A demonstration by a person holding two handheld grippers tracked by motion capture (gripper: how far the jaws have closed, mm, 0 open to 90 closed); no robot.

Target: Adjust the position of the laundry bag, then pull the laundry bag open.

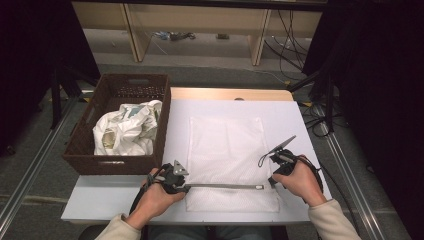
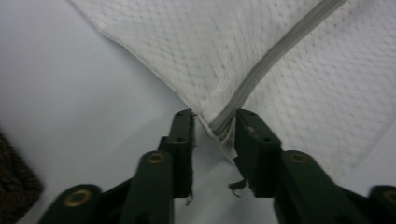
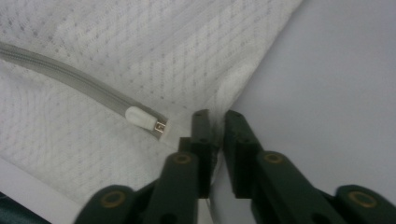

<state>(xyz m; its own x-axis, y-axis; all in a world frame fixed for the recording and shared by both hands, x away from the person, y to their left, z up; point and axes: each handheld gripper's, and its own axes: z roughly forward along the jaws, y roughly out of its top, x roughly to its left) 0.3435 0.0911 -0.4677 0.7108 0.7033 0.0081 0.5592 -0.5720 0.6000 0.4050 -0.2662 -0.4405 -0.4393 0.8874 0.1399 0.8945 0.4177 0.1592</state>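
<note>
The white mesh bag (image 1: 227,160) lies flat on the tabletop (image 1: 295,120), just right of the brown basket (image 1: 80,150), with its grey zipper (image 1: 225,186) running across its near end. The left gripper (image 1: 186,187) sits at the bag's near left corner, at the zipper's left end; in the left gripper view its jaws stand partly apart with the bag (image 2: 280,70) edge and the end of the zipper (image 2: 275,56) between them, the fabric resting against the right jaw and a clear gap to the left one, so the corner is not pinched. The right gripper (image 1: 270,176) is at the bag's right edge, by the zipper's white pull (image 1: 259,187); in the right gripper view its jaws have a narrow gap with the bag (image 3: 140,46) edge lying in it, whether the pads press it I cannot tell, and the pull (image 3: 145,118) lies just left of them on the mesh. The basket holds a bundle of crumpled bags (image 1: 127,127), well left of the mesh bag
</note>
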